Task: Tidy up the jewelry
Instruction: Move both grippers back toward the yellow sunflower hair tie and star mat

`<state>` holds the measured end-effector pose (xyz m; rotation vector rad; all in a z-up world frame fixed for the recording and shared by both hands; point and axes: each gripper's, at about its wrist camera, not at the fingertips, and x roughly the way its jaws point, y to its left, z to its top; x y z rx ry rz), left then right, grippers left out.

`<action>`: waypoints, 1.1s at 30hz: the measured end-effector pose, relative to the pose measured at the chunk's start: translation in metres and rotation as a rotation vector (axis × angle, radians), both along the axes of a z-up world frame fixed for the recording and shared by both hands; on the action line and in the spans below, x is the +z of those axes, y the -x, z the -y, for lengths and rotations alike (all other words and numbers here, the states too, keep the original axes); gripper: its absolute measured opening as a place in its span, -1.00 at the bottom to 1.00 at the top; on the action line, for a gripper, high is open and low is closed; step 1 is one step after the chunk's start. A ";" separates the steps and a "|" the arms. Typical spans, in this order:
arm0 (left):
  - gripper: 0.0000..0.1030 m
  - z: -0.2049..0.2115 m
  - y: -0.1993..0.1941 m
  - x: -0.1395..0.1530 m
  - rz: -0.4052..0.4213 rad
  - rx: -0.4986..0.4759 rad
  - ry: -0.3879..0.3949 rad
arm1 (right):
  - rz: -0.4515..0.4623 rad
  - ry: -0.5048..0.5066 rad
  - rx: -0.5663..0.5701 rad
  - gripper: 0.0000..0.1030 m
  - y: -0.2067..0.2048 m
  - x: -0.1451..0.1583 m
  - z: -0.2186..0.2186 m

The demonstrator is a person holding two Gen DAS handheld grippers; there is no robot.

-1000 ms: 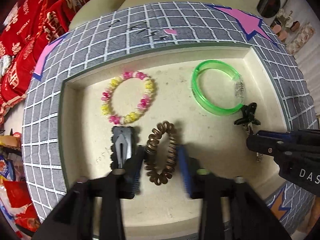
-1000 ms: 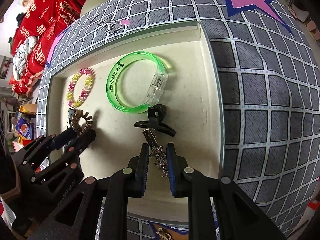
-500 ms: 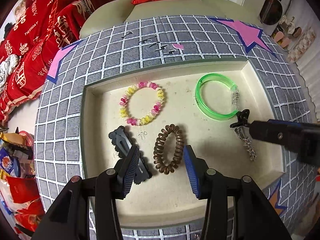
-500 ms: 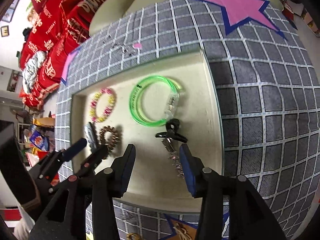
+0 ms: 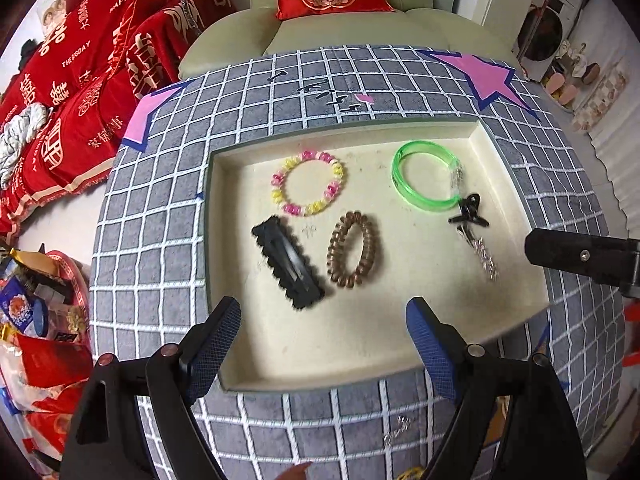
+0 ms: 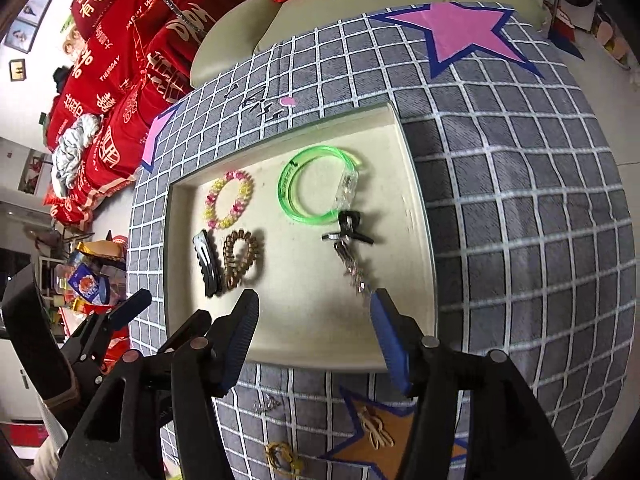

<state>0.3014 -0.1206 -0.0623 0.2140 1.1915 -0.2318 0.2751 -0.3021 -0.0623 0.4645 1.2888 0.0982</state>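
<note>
Tray (image 5: 224,240) of cream colour lies on a grey checked cloth (image 5: 160,240) that covers the surface; all places below are given from this tray. In its far left part lies a pink and yellow bead bracelet (image 5: 307,183); in its far right part lies a green bangle (image 5: 426,181). Nearer than the bead bracelet, a black hair clip (image 5: 287,263) lies on a slant; just to the right of the clip lies a brown coil tie (image 5: 353,255), close to it, but contact I cannot tell. At the right side, a small black claw clip (image 5: 469,216) lies at the near edge of the bangle, with a silver chain (image 5: 485,258) running from it toward the near rim.

The left hand-held gripper (image 5: 322,344) hangs over the near rim; its jaws are spreading wide and nothing is between them. The right hand-held gripper (image 6: 314,334) hangs over the near right part; its jaws are also spreading; the end of the chain is seen in the gap, but the pads do not press it.

Outside the tray, pink stars (image 6: 460,36) are stuck on the cloth; beyond the far rim stand a pale sofa (image 5: 340,40) and red cushions (image 5: 100,60).
</note>
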 end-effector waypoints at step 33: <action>1.00 -0.041 0.151 -0.019 -0.102 -0.013 0.011 | -0.046 0.004 -0.082 0.76 0.160 -0.007 0.015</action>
